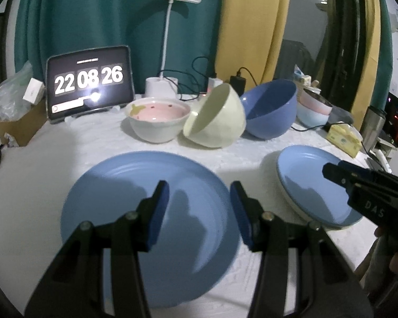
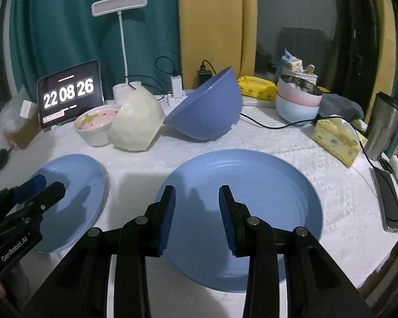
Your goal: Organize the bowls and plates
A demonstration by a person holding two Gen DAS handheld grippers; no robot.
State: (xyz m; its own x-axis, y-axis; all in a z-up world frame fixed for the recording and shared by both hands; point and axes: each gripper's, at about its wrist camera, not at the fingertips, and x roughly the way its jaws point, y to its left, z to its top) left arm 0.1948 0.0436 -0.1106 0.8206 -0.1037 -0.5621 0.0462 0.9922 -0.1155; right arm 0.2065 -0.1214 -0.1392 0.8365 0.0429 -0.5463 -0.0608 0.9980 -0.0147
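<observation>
Two blue plates lie side by side on the white cloth. My left gripper [image 1: 199, 193] stands open over the left plate [image 1: 146, 206], with nothing between its blue pads. Over the right plate [image 2: 265, 206] my right gripper [image 2: 197, 198] is open too, and holds nothing. Each wrist view also catches the other gripper: the right one [image 1: 331, 172] above its plate [image 1: 305, 182], the left one [image 2: 49, 184] above its plate [image 2: 74, 185]. Behind the plates stand a pink-lined white bowl [image 1: 156, 122], a cream bowl [image 1: 217, 116] tipped on its side and a blue bowl [image 1: 270, 108], also tipped.
A stack of pink and pale-blue bowls [image 2: 297, 100] stands at the back right. A tablet clock [image 2: 69, 92], a white desk lamp [image 2: 119, 8] and cables line the back. A yellow tissue box [image 2: 337, 137], a steel tumbler [image 2: 382, 124] and a phone [image 2: 390, 204] sit along the right edge.
</observation>
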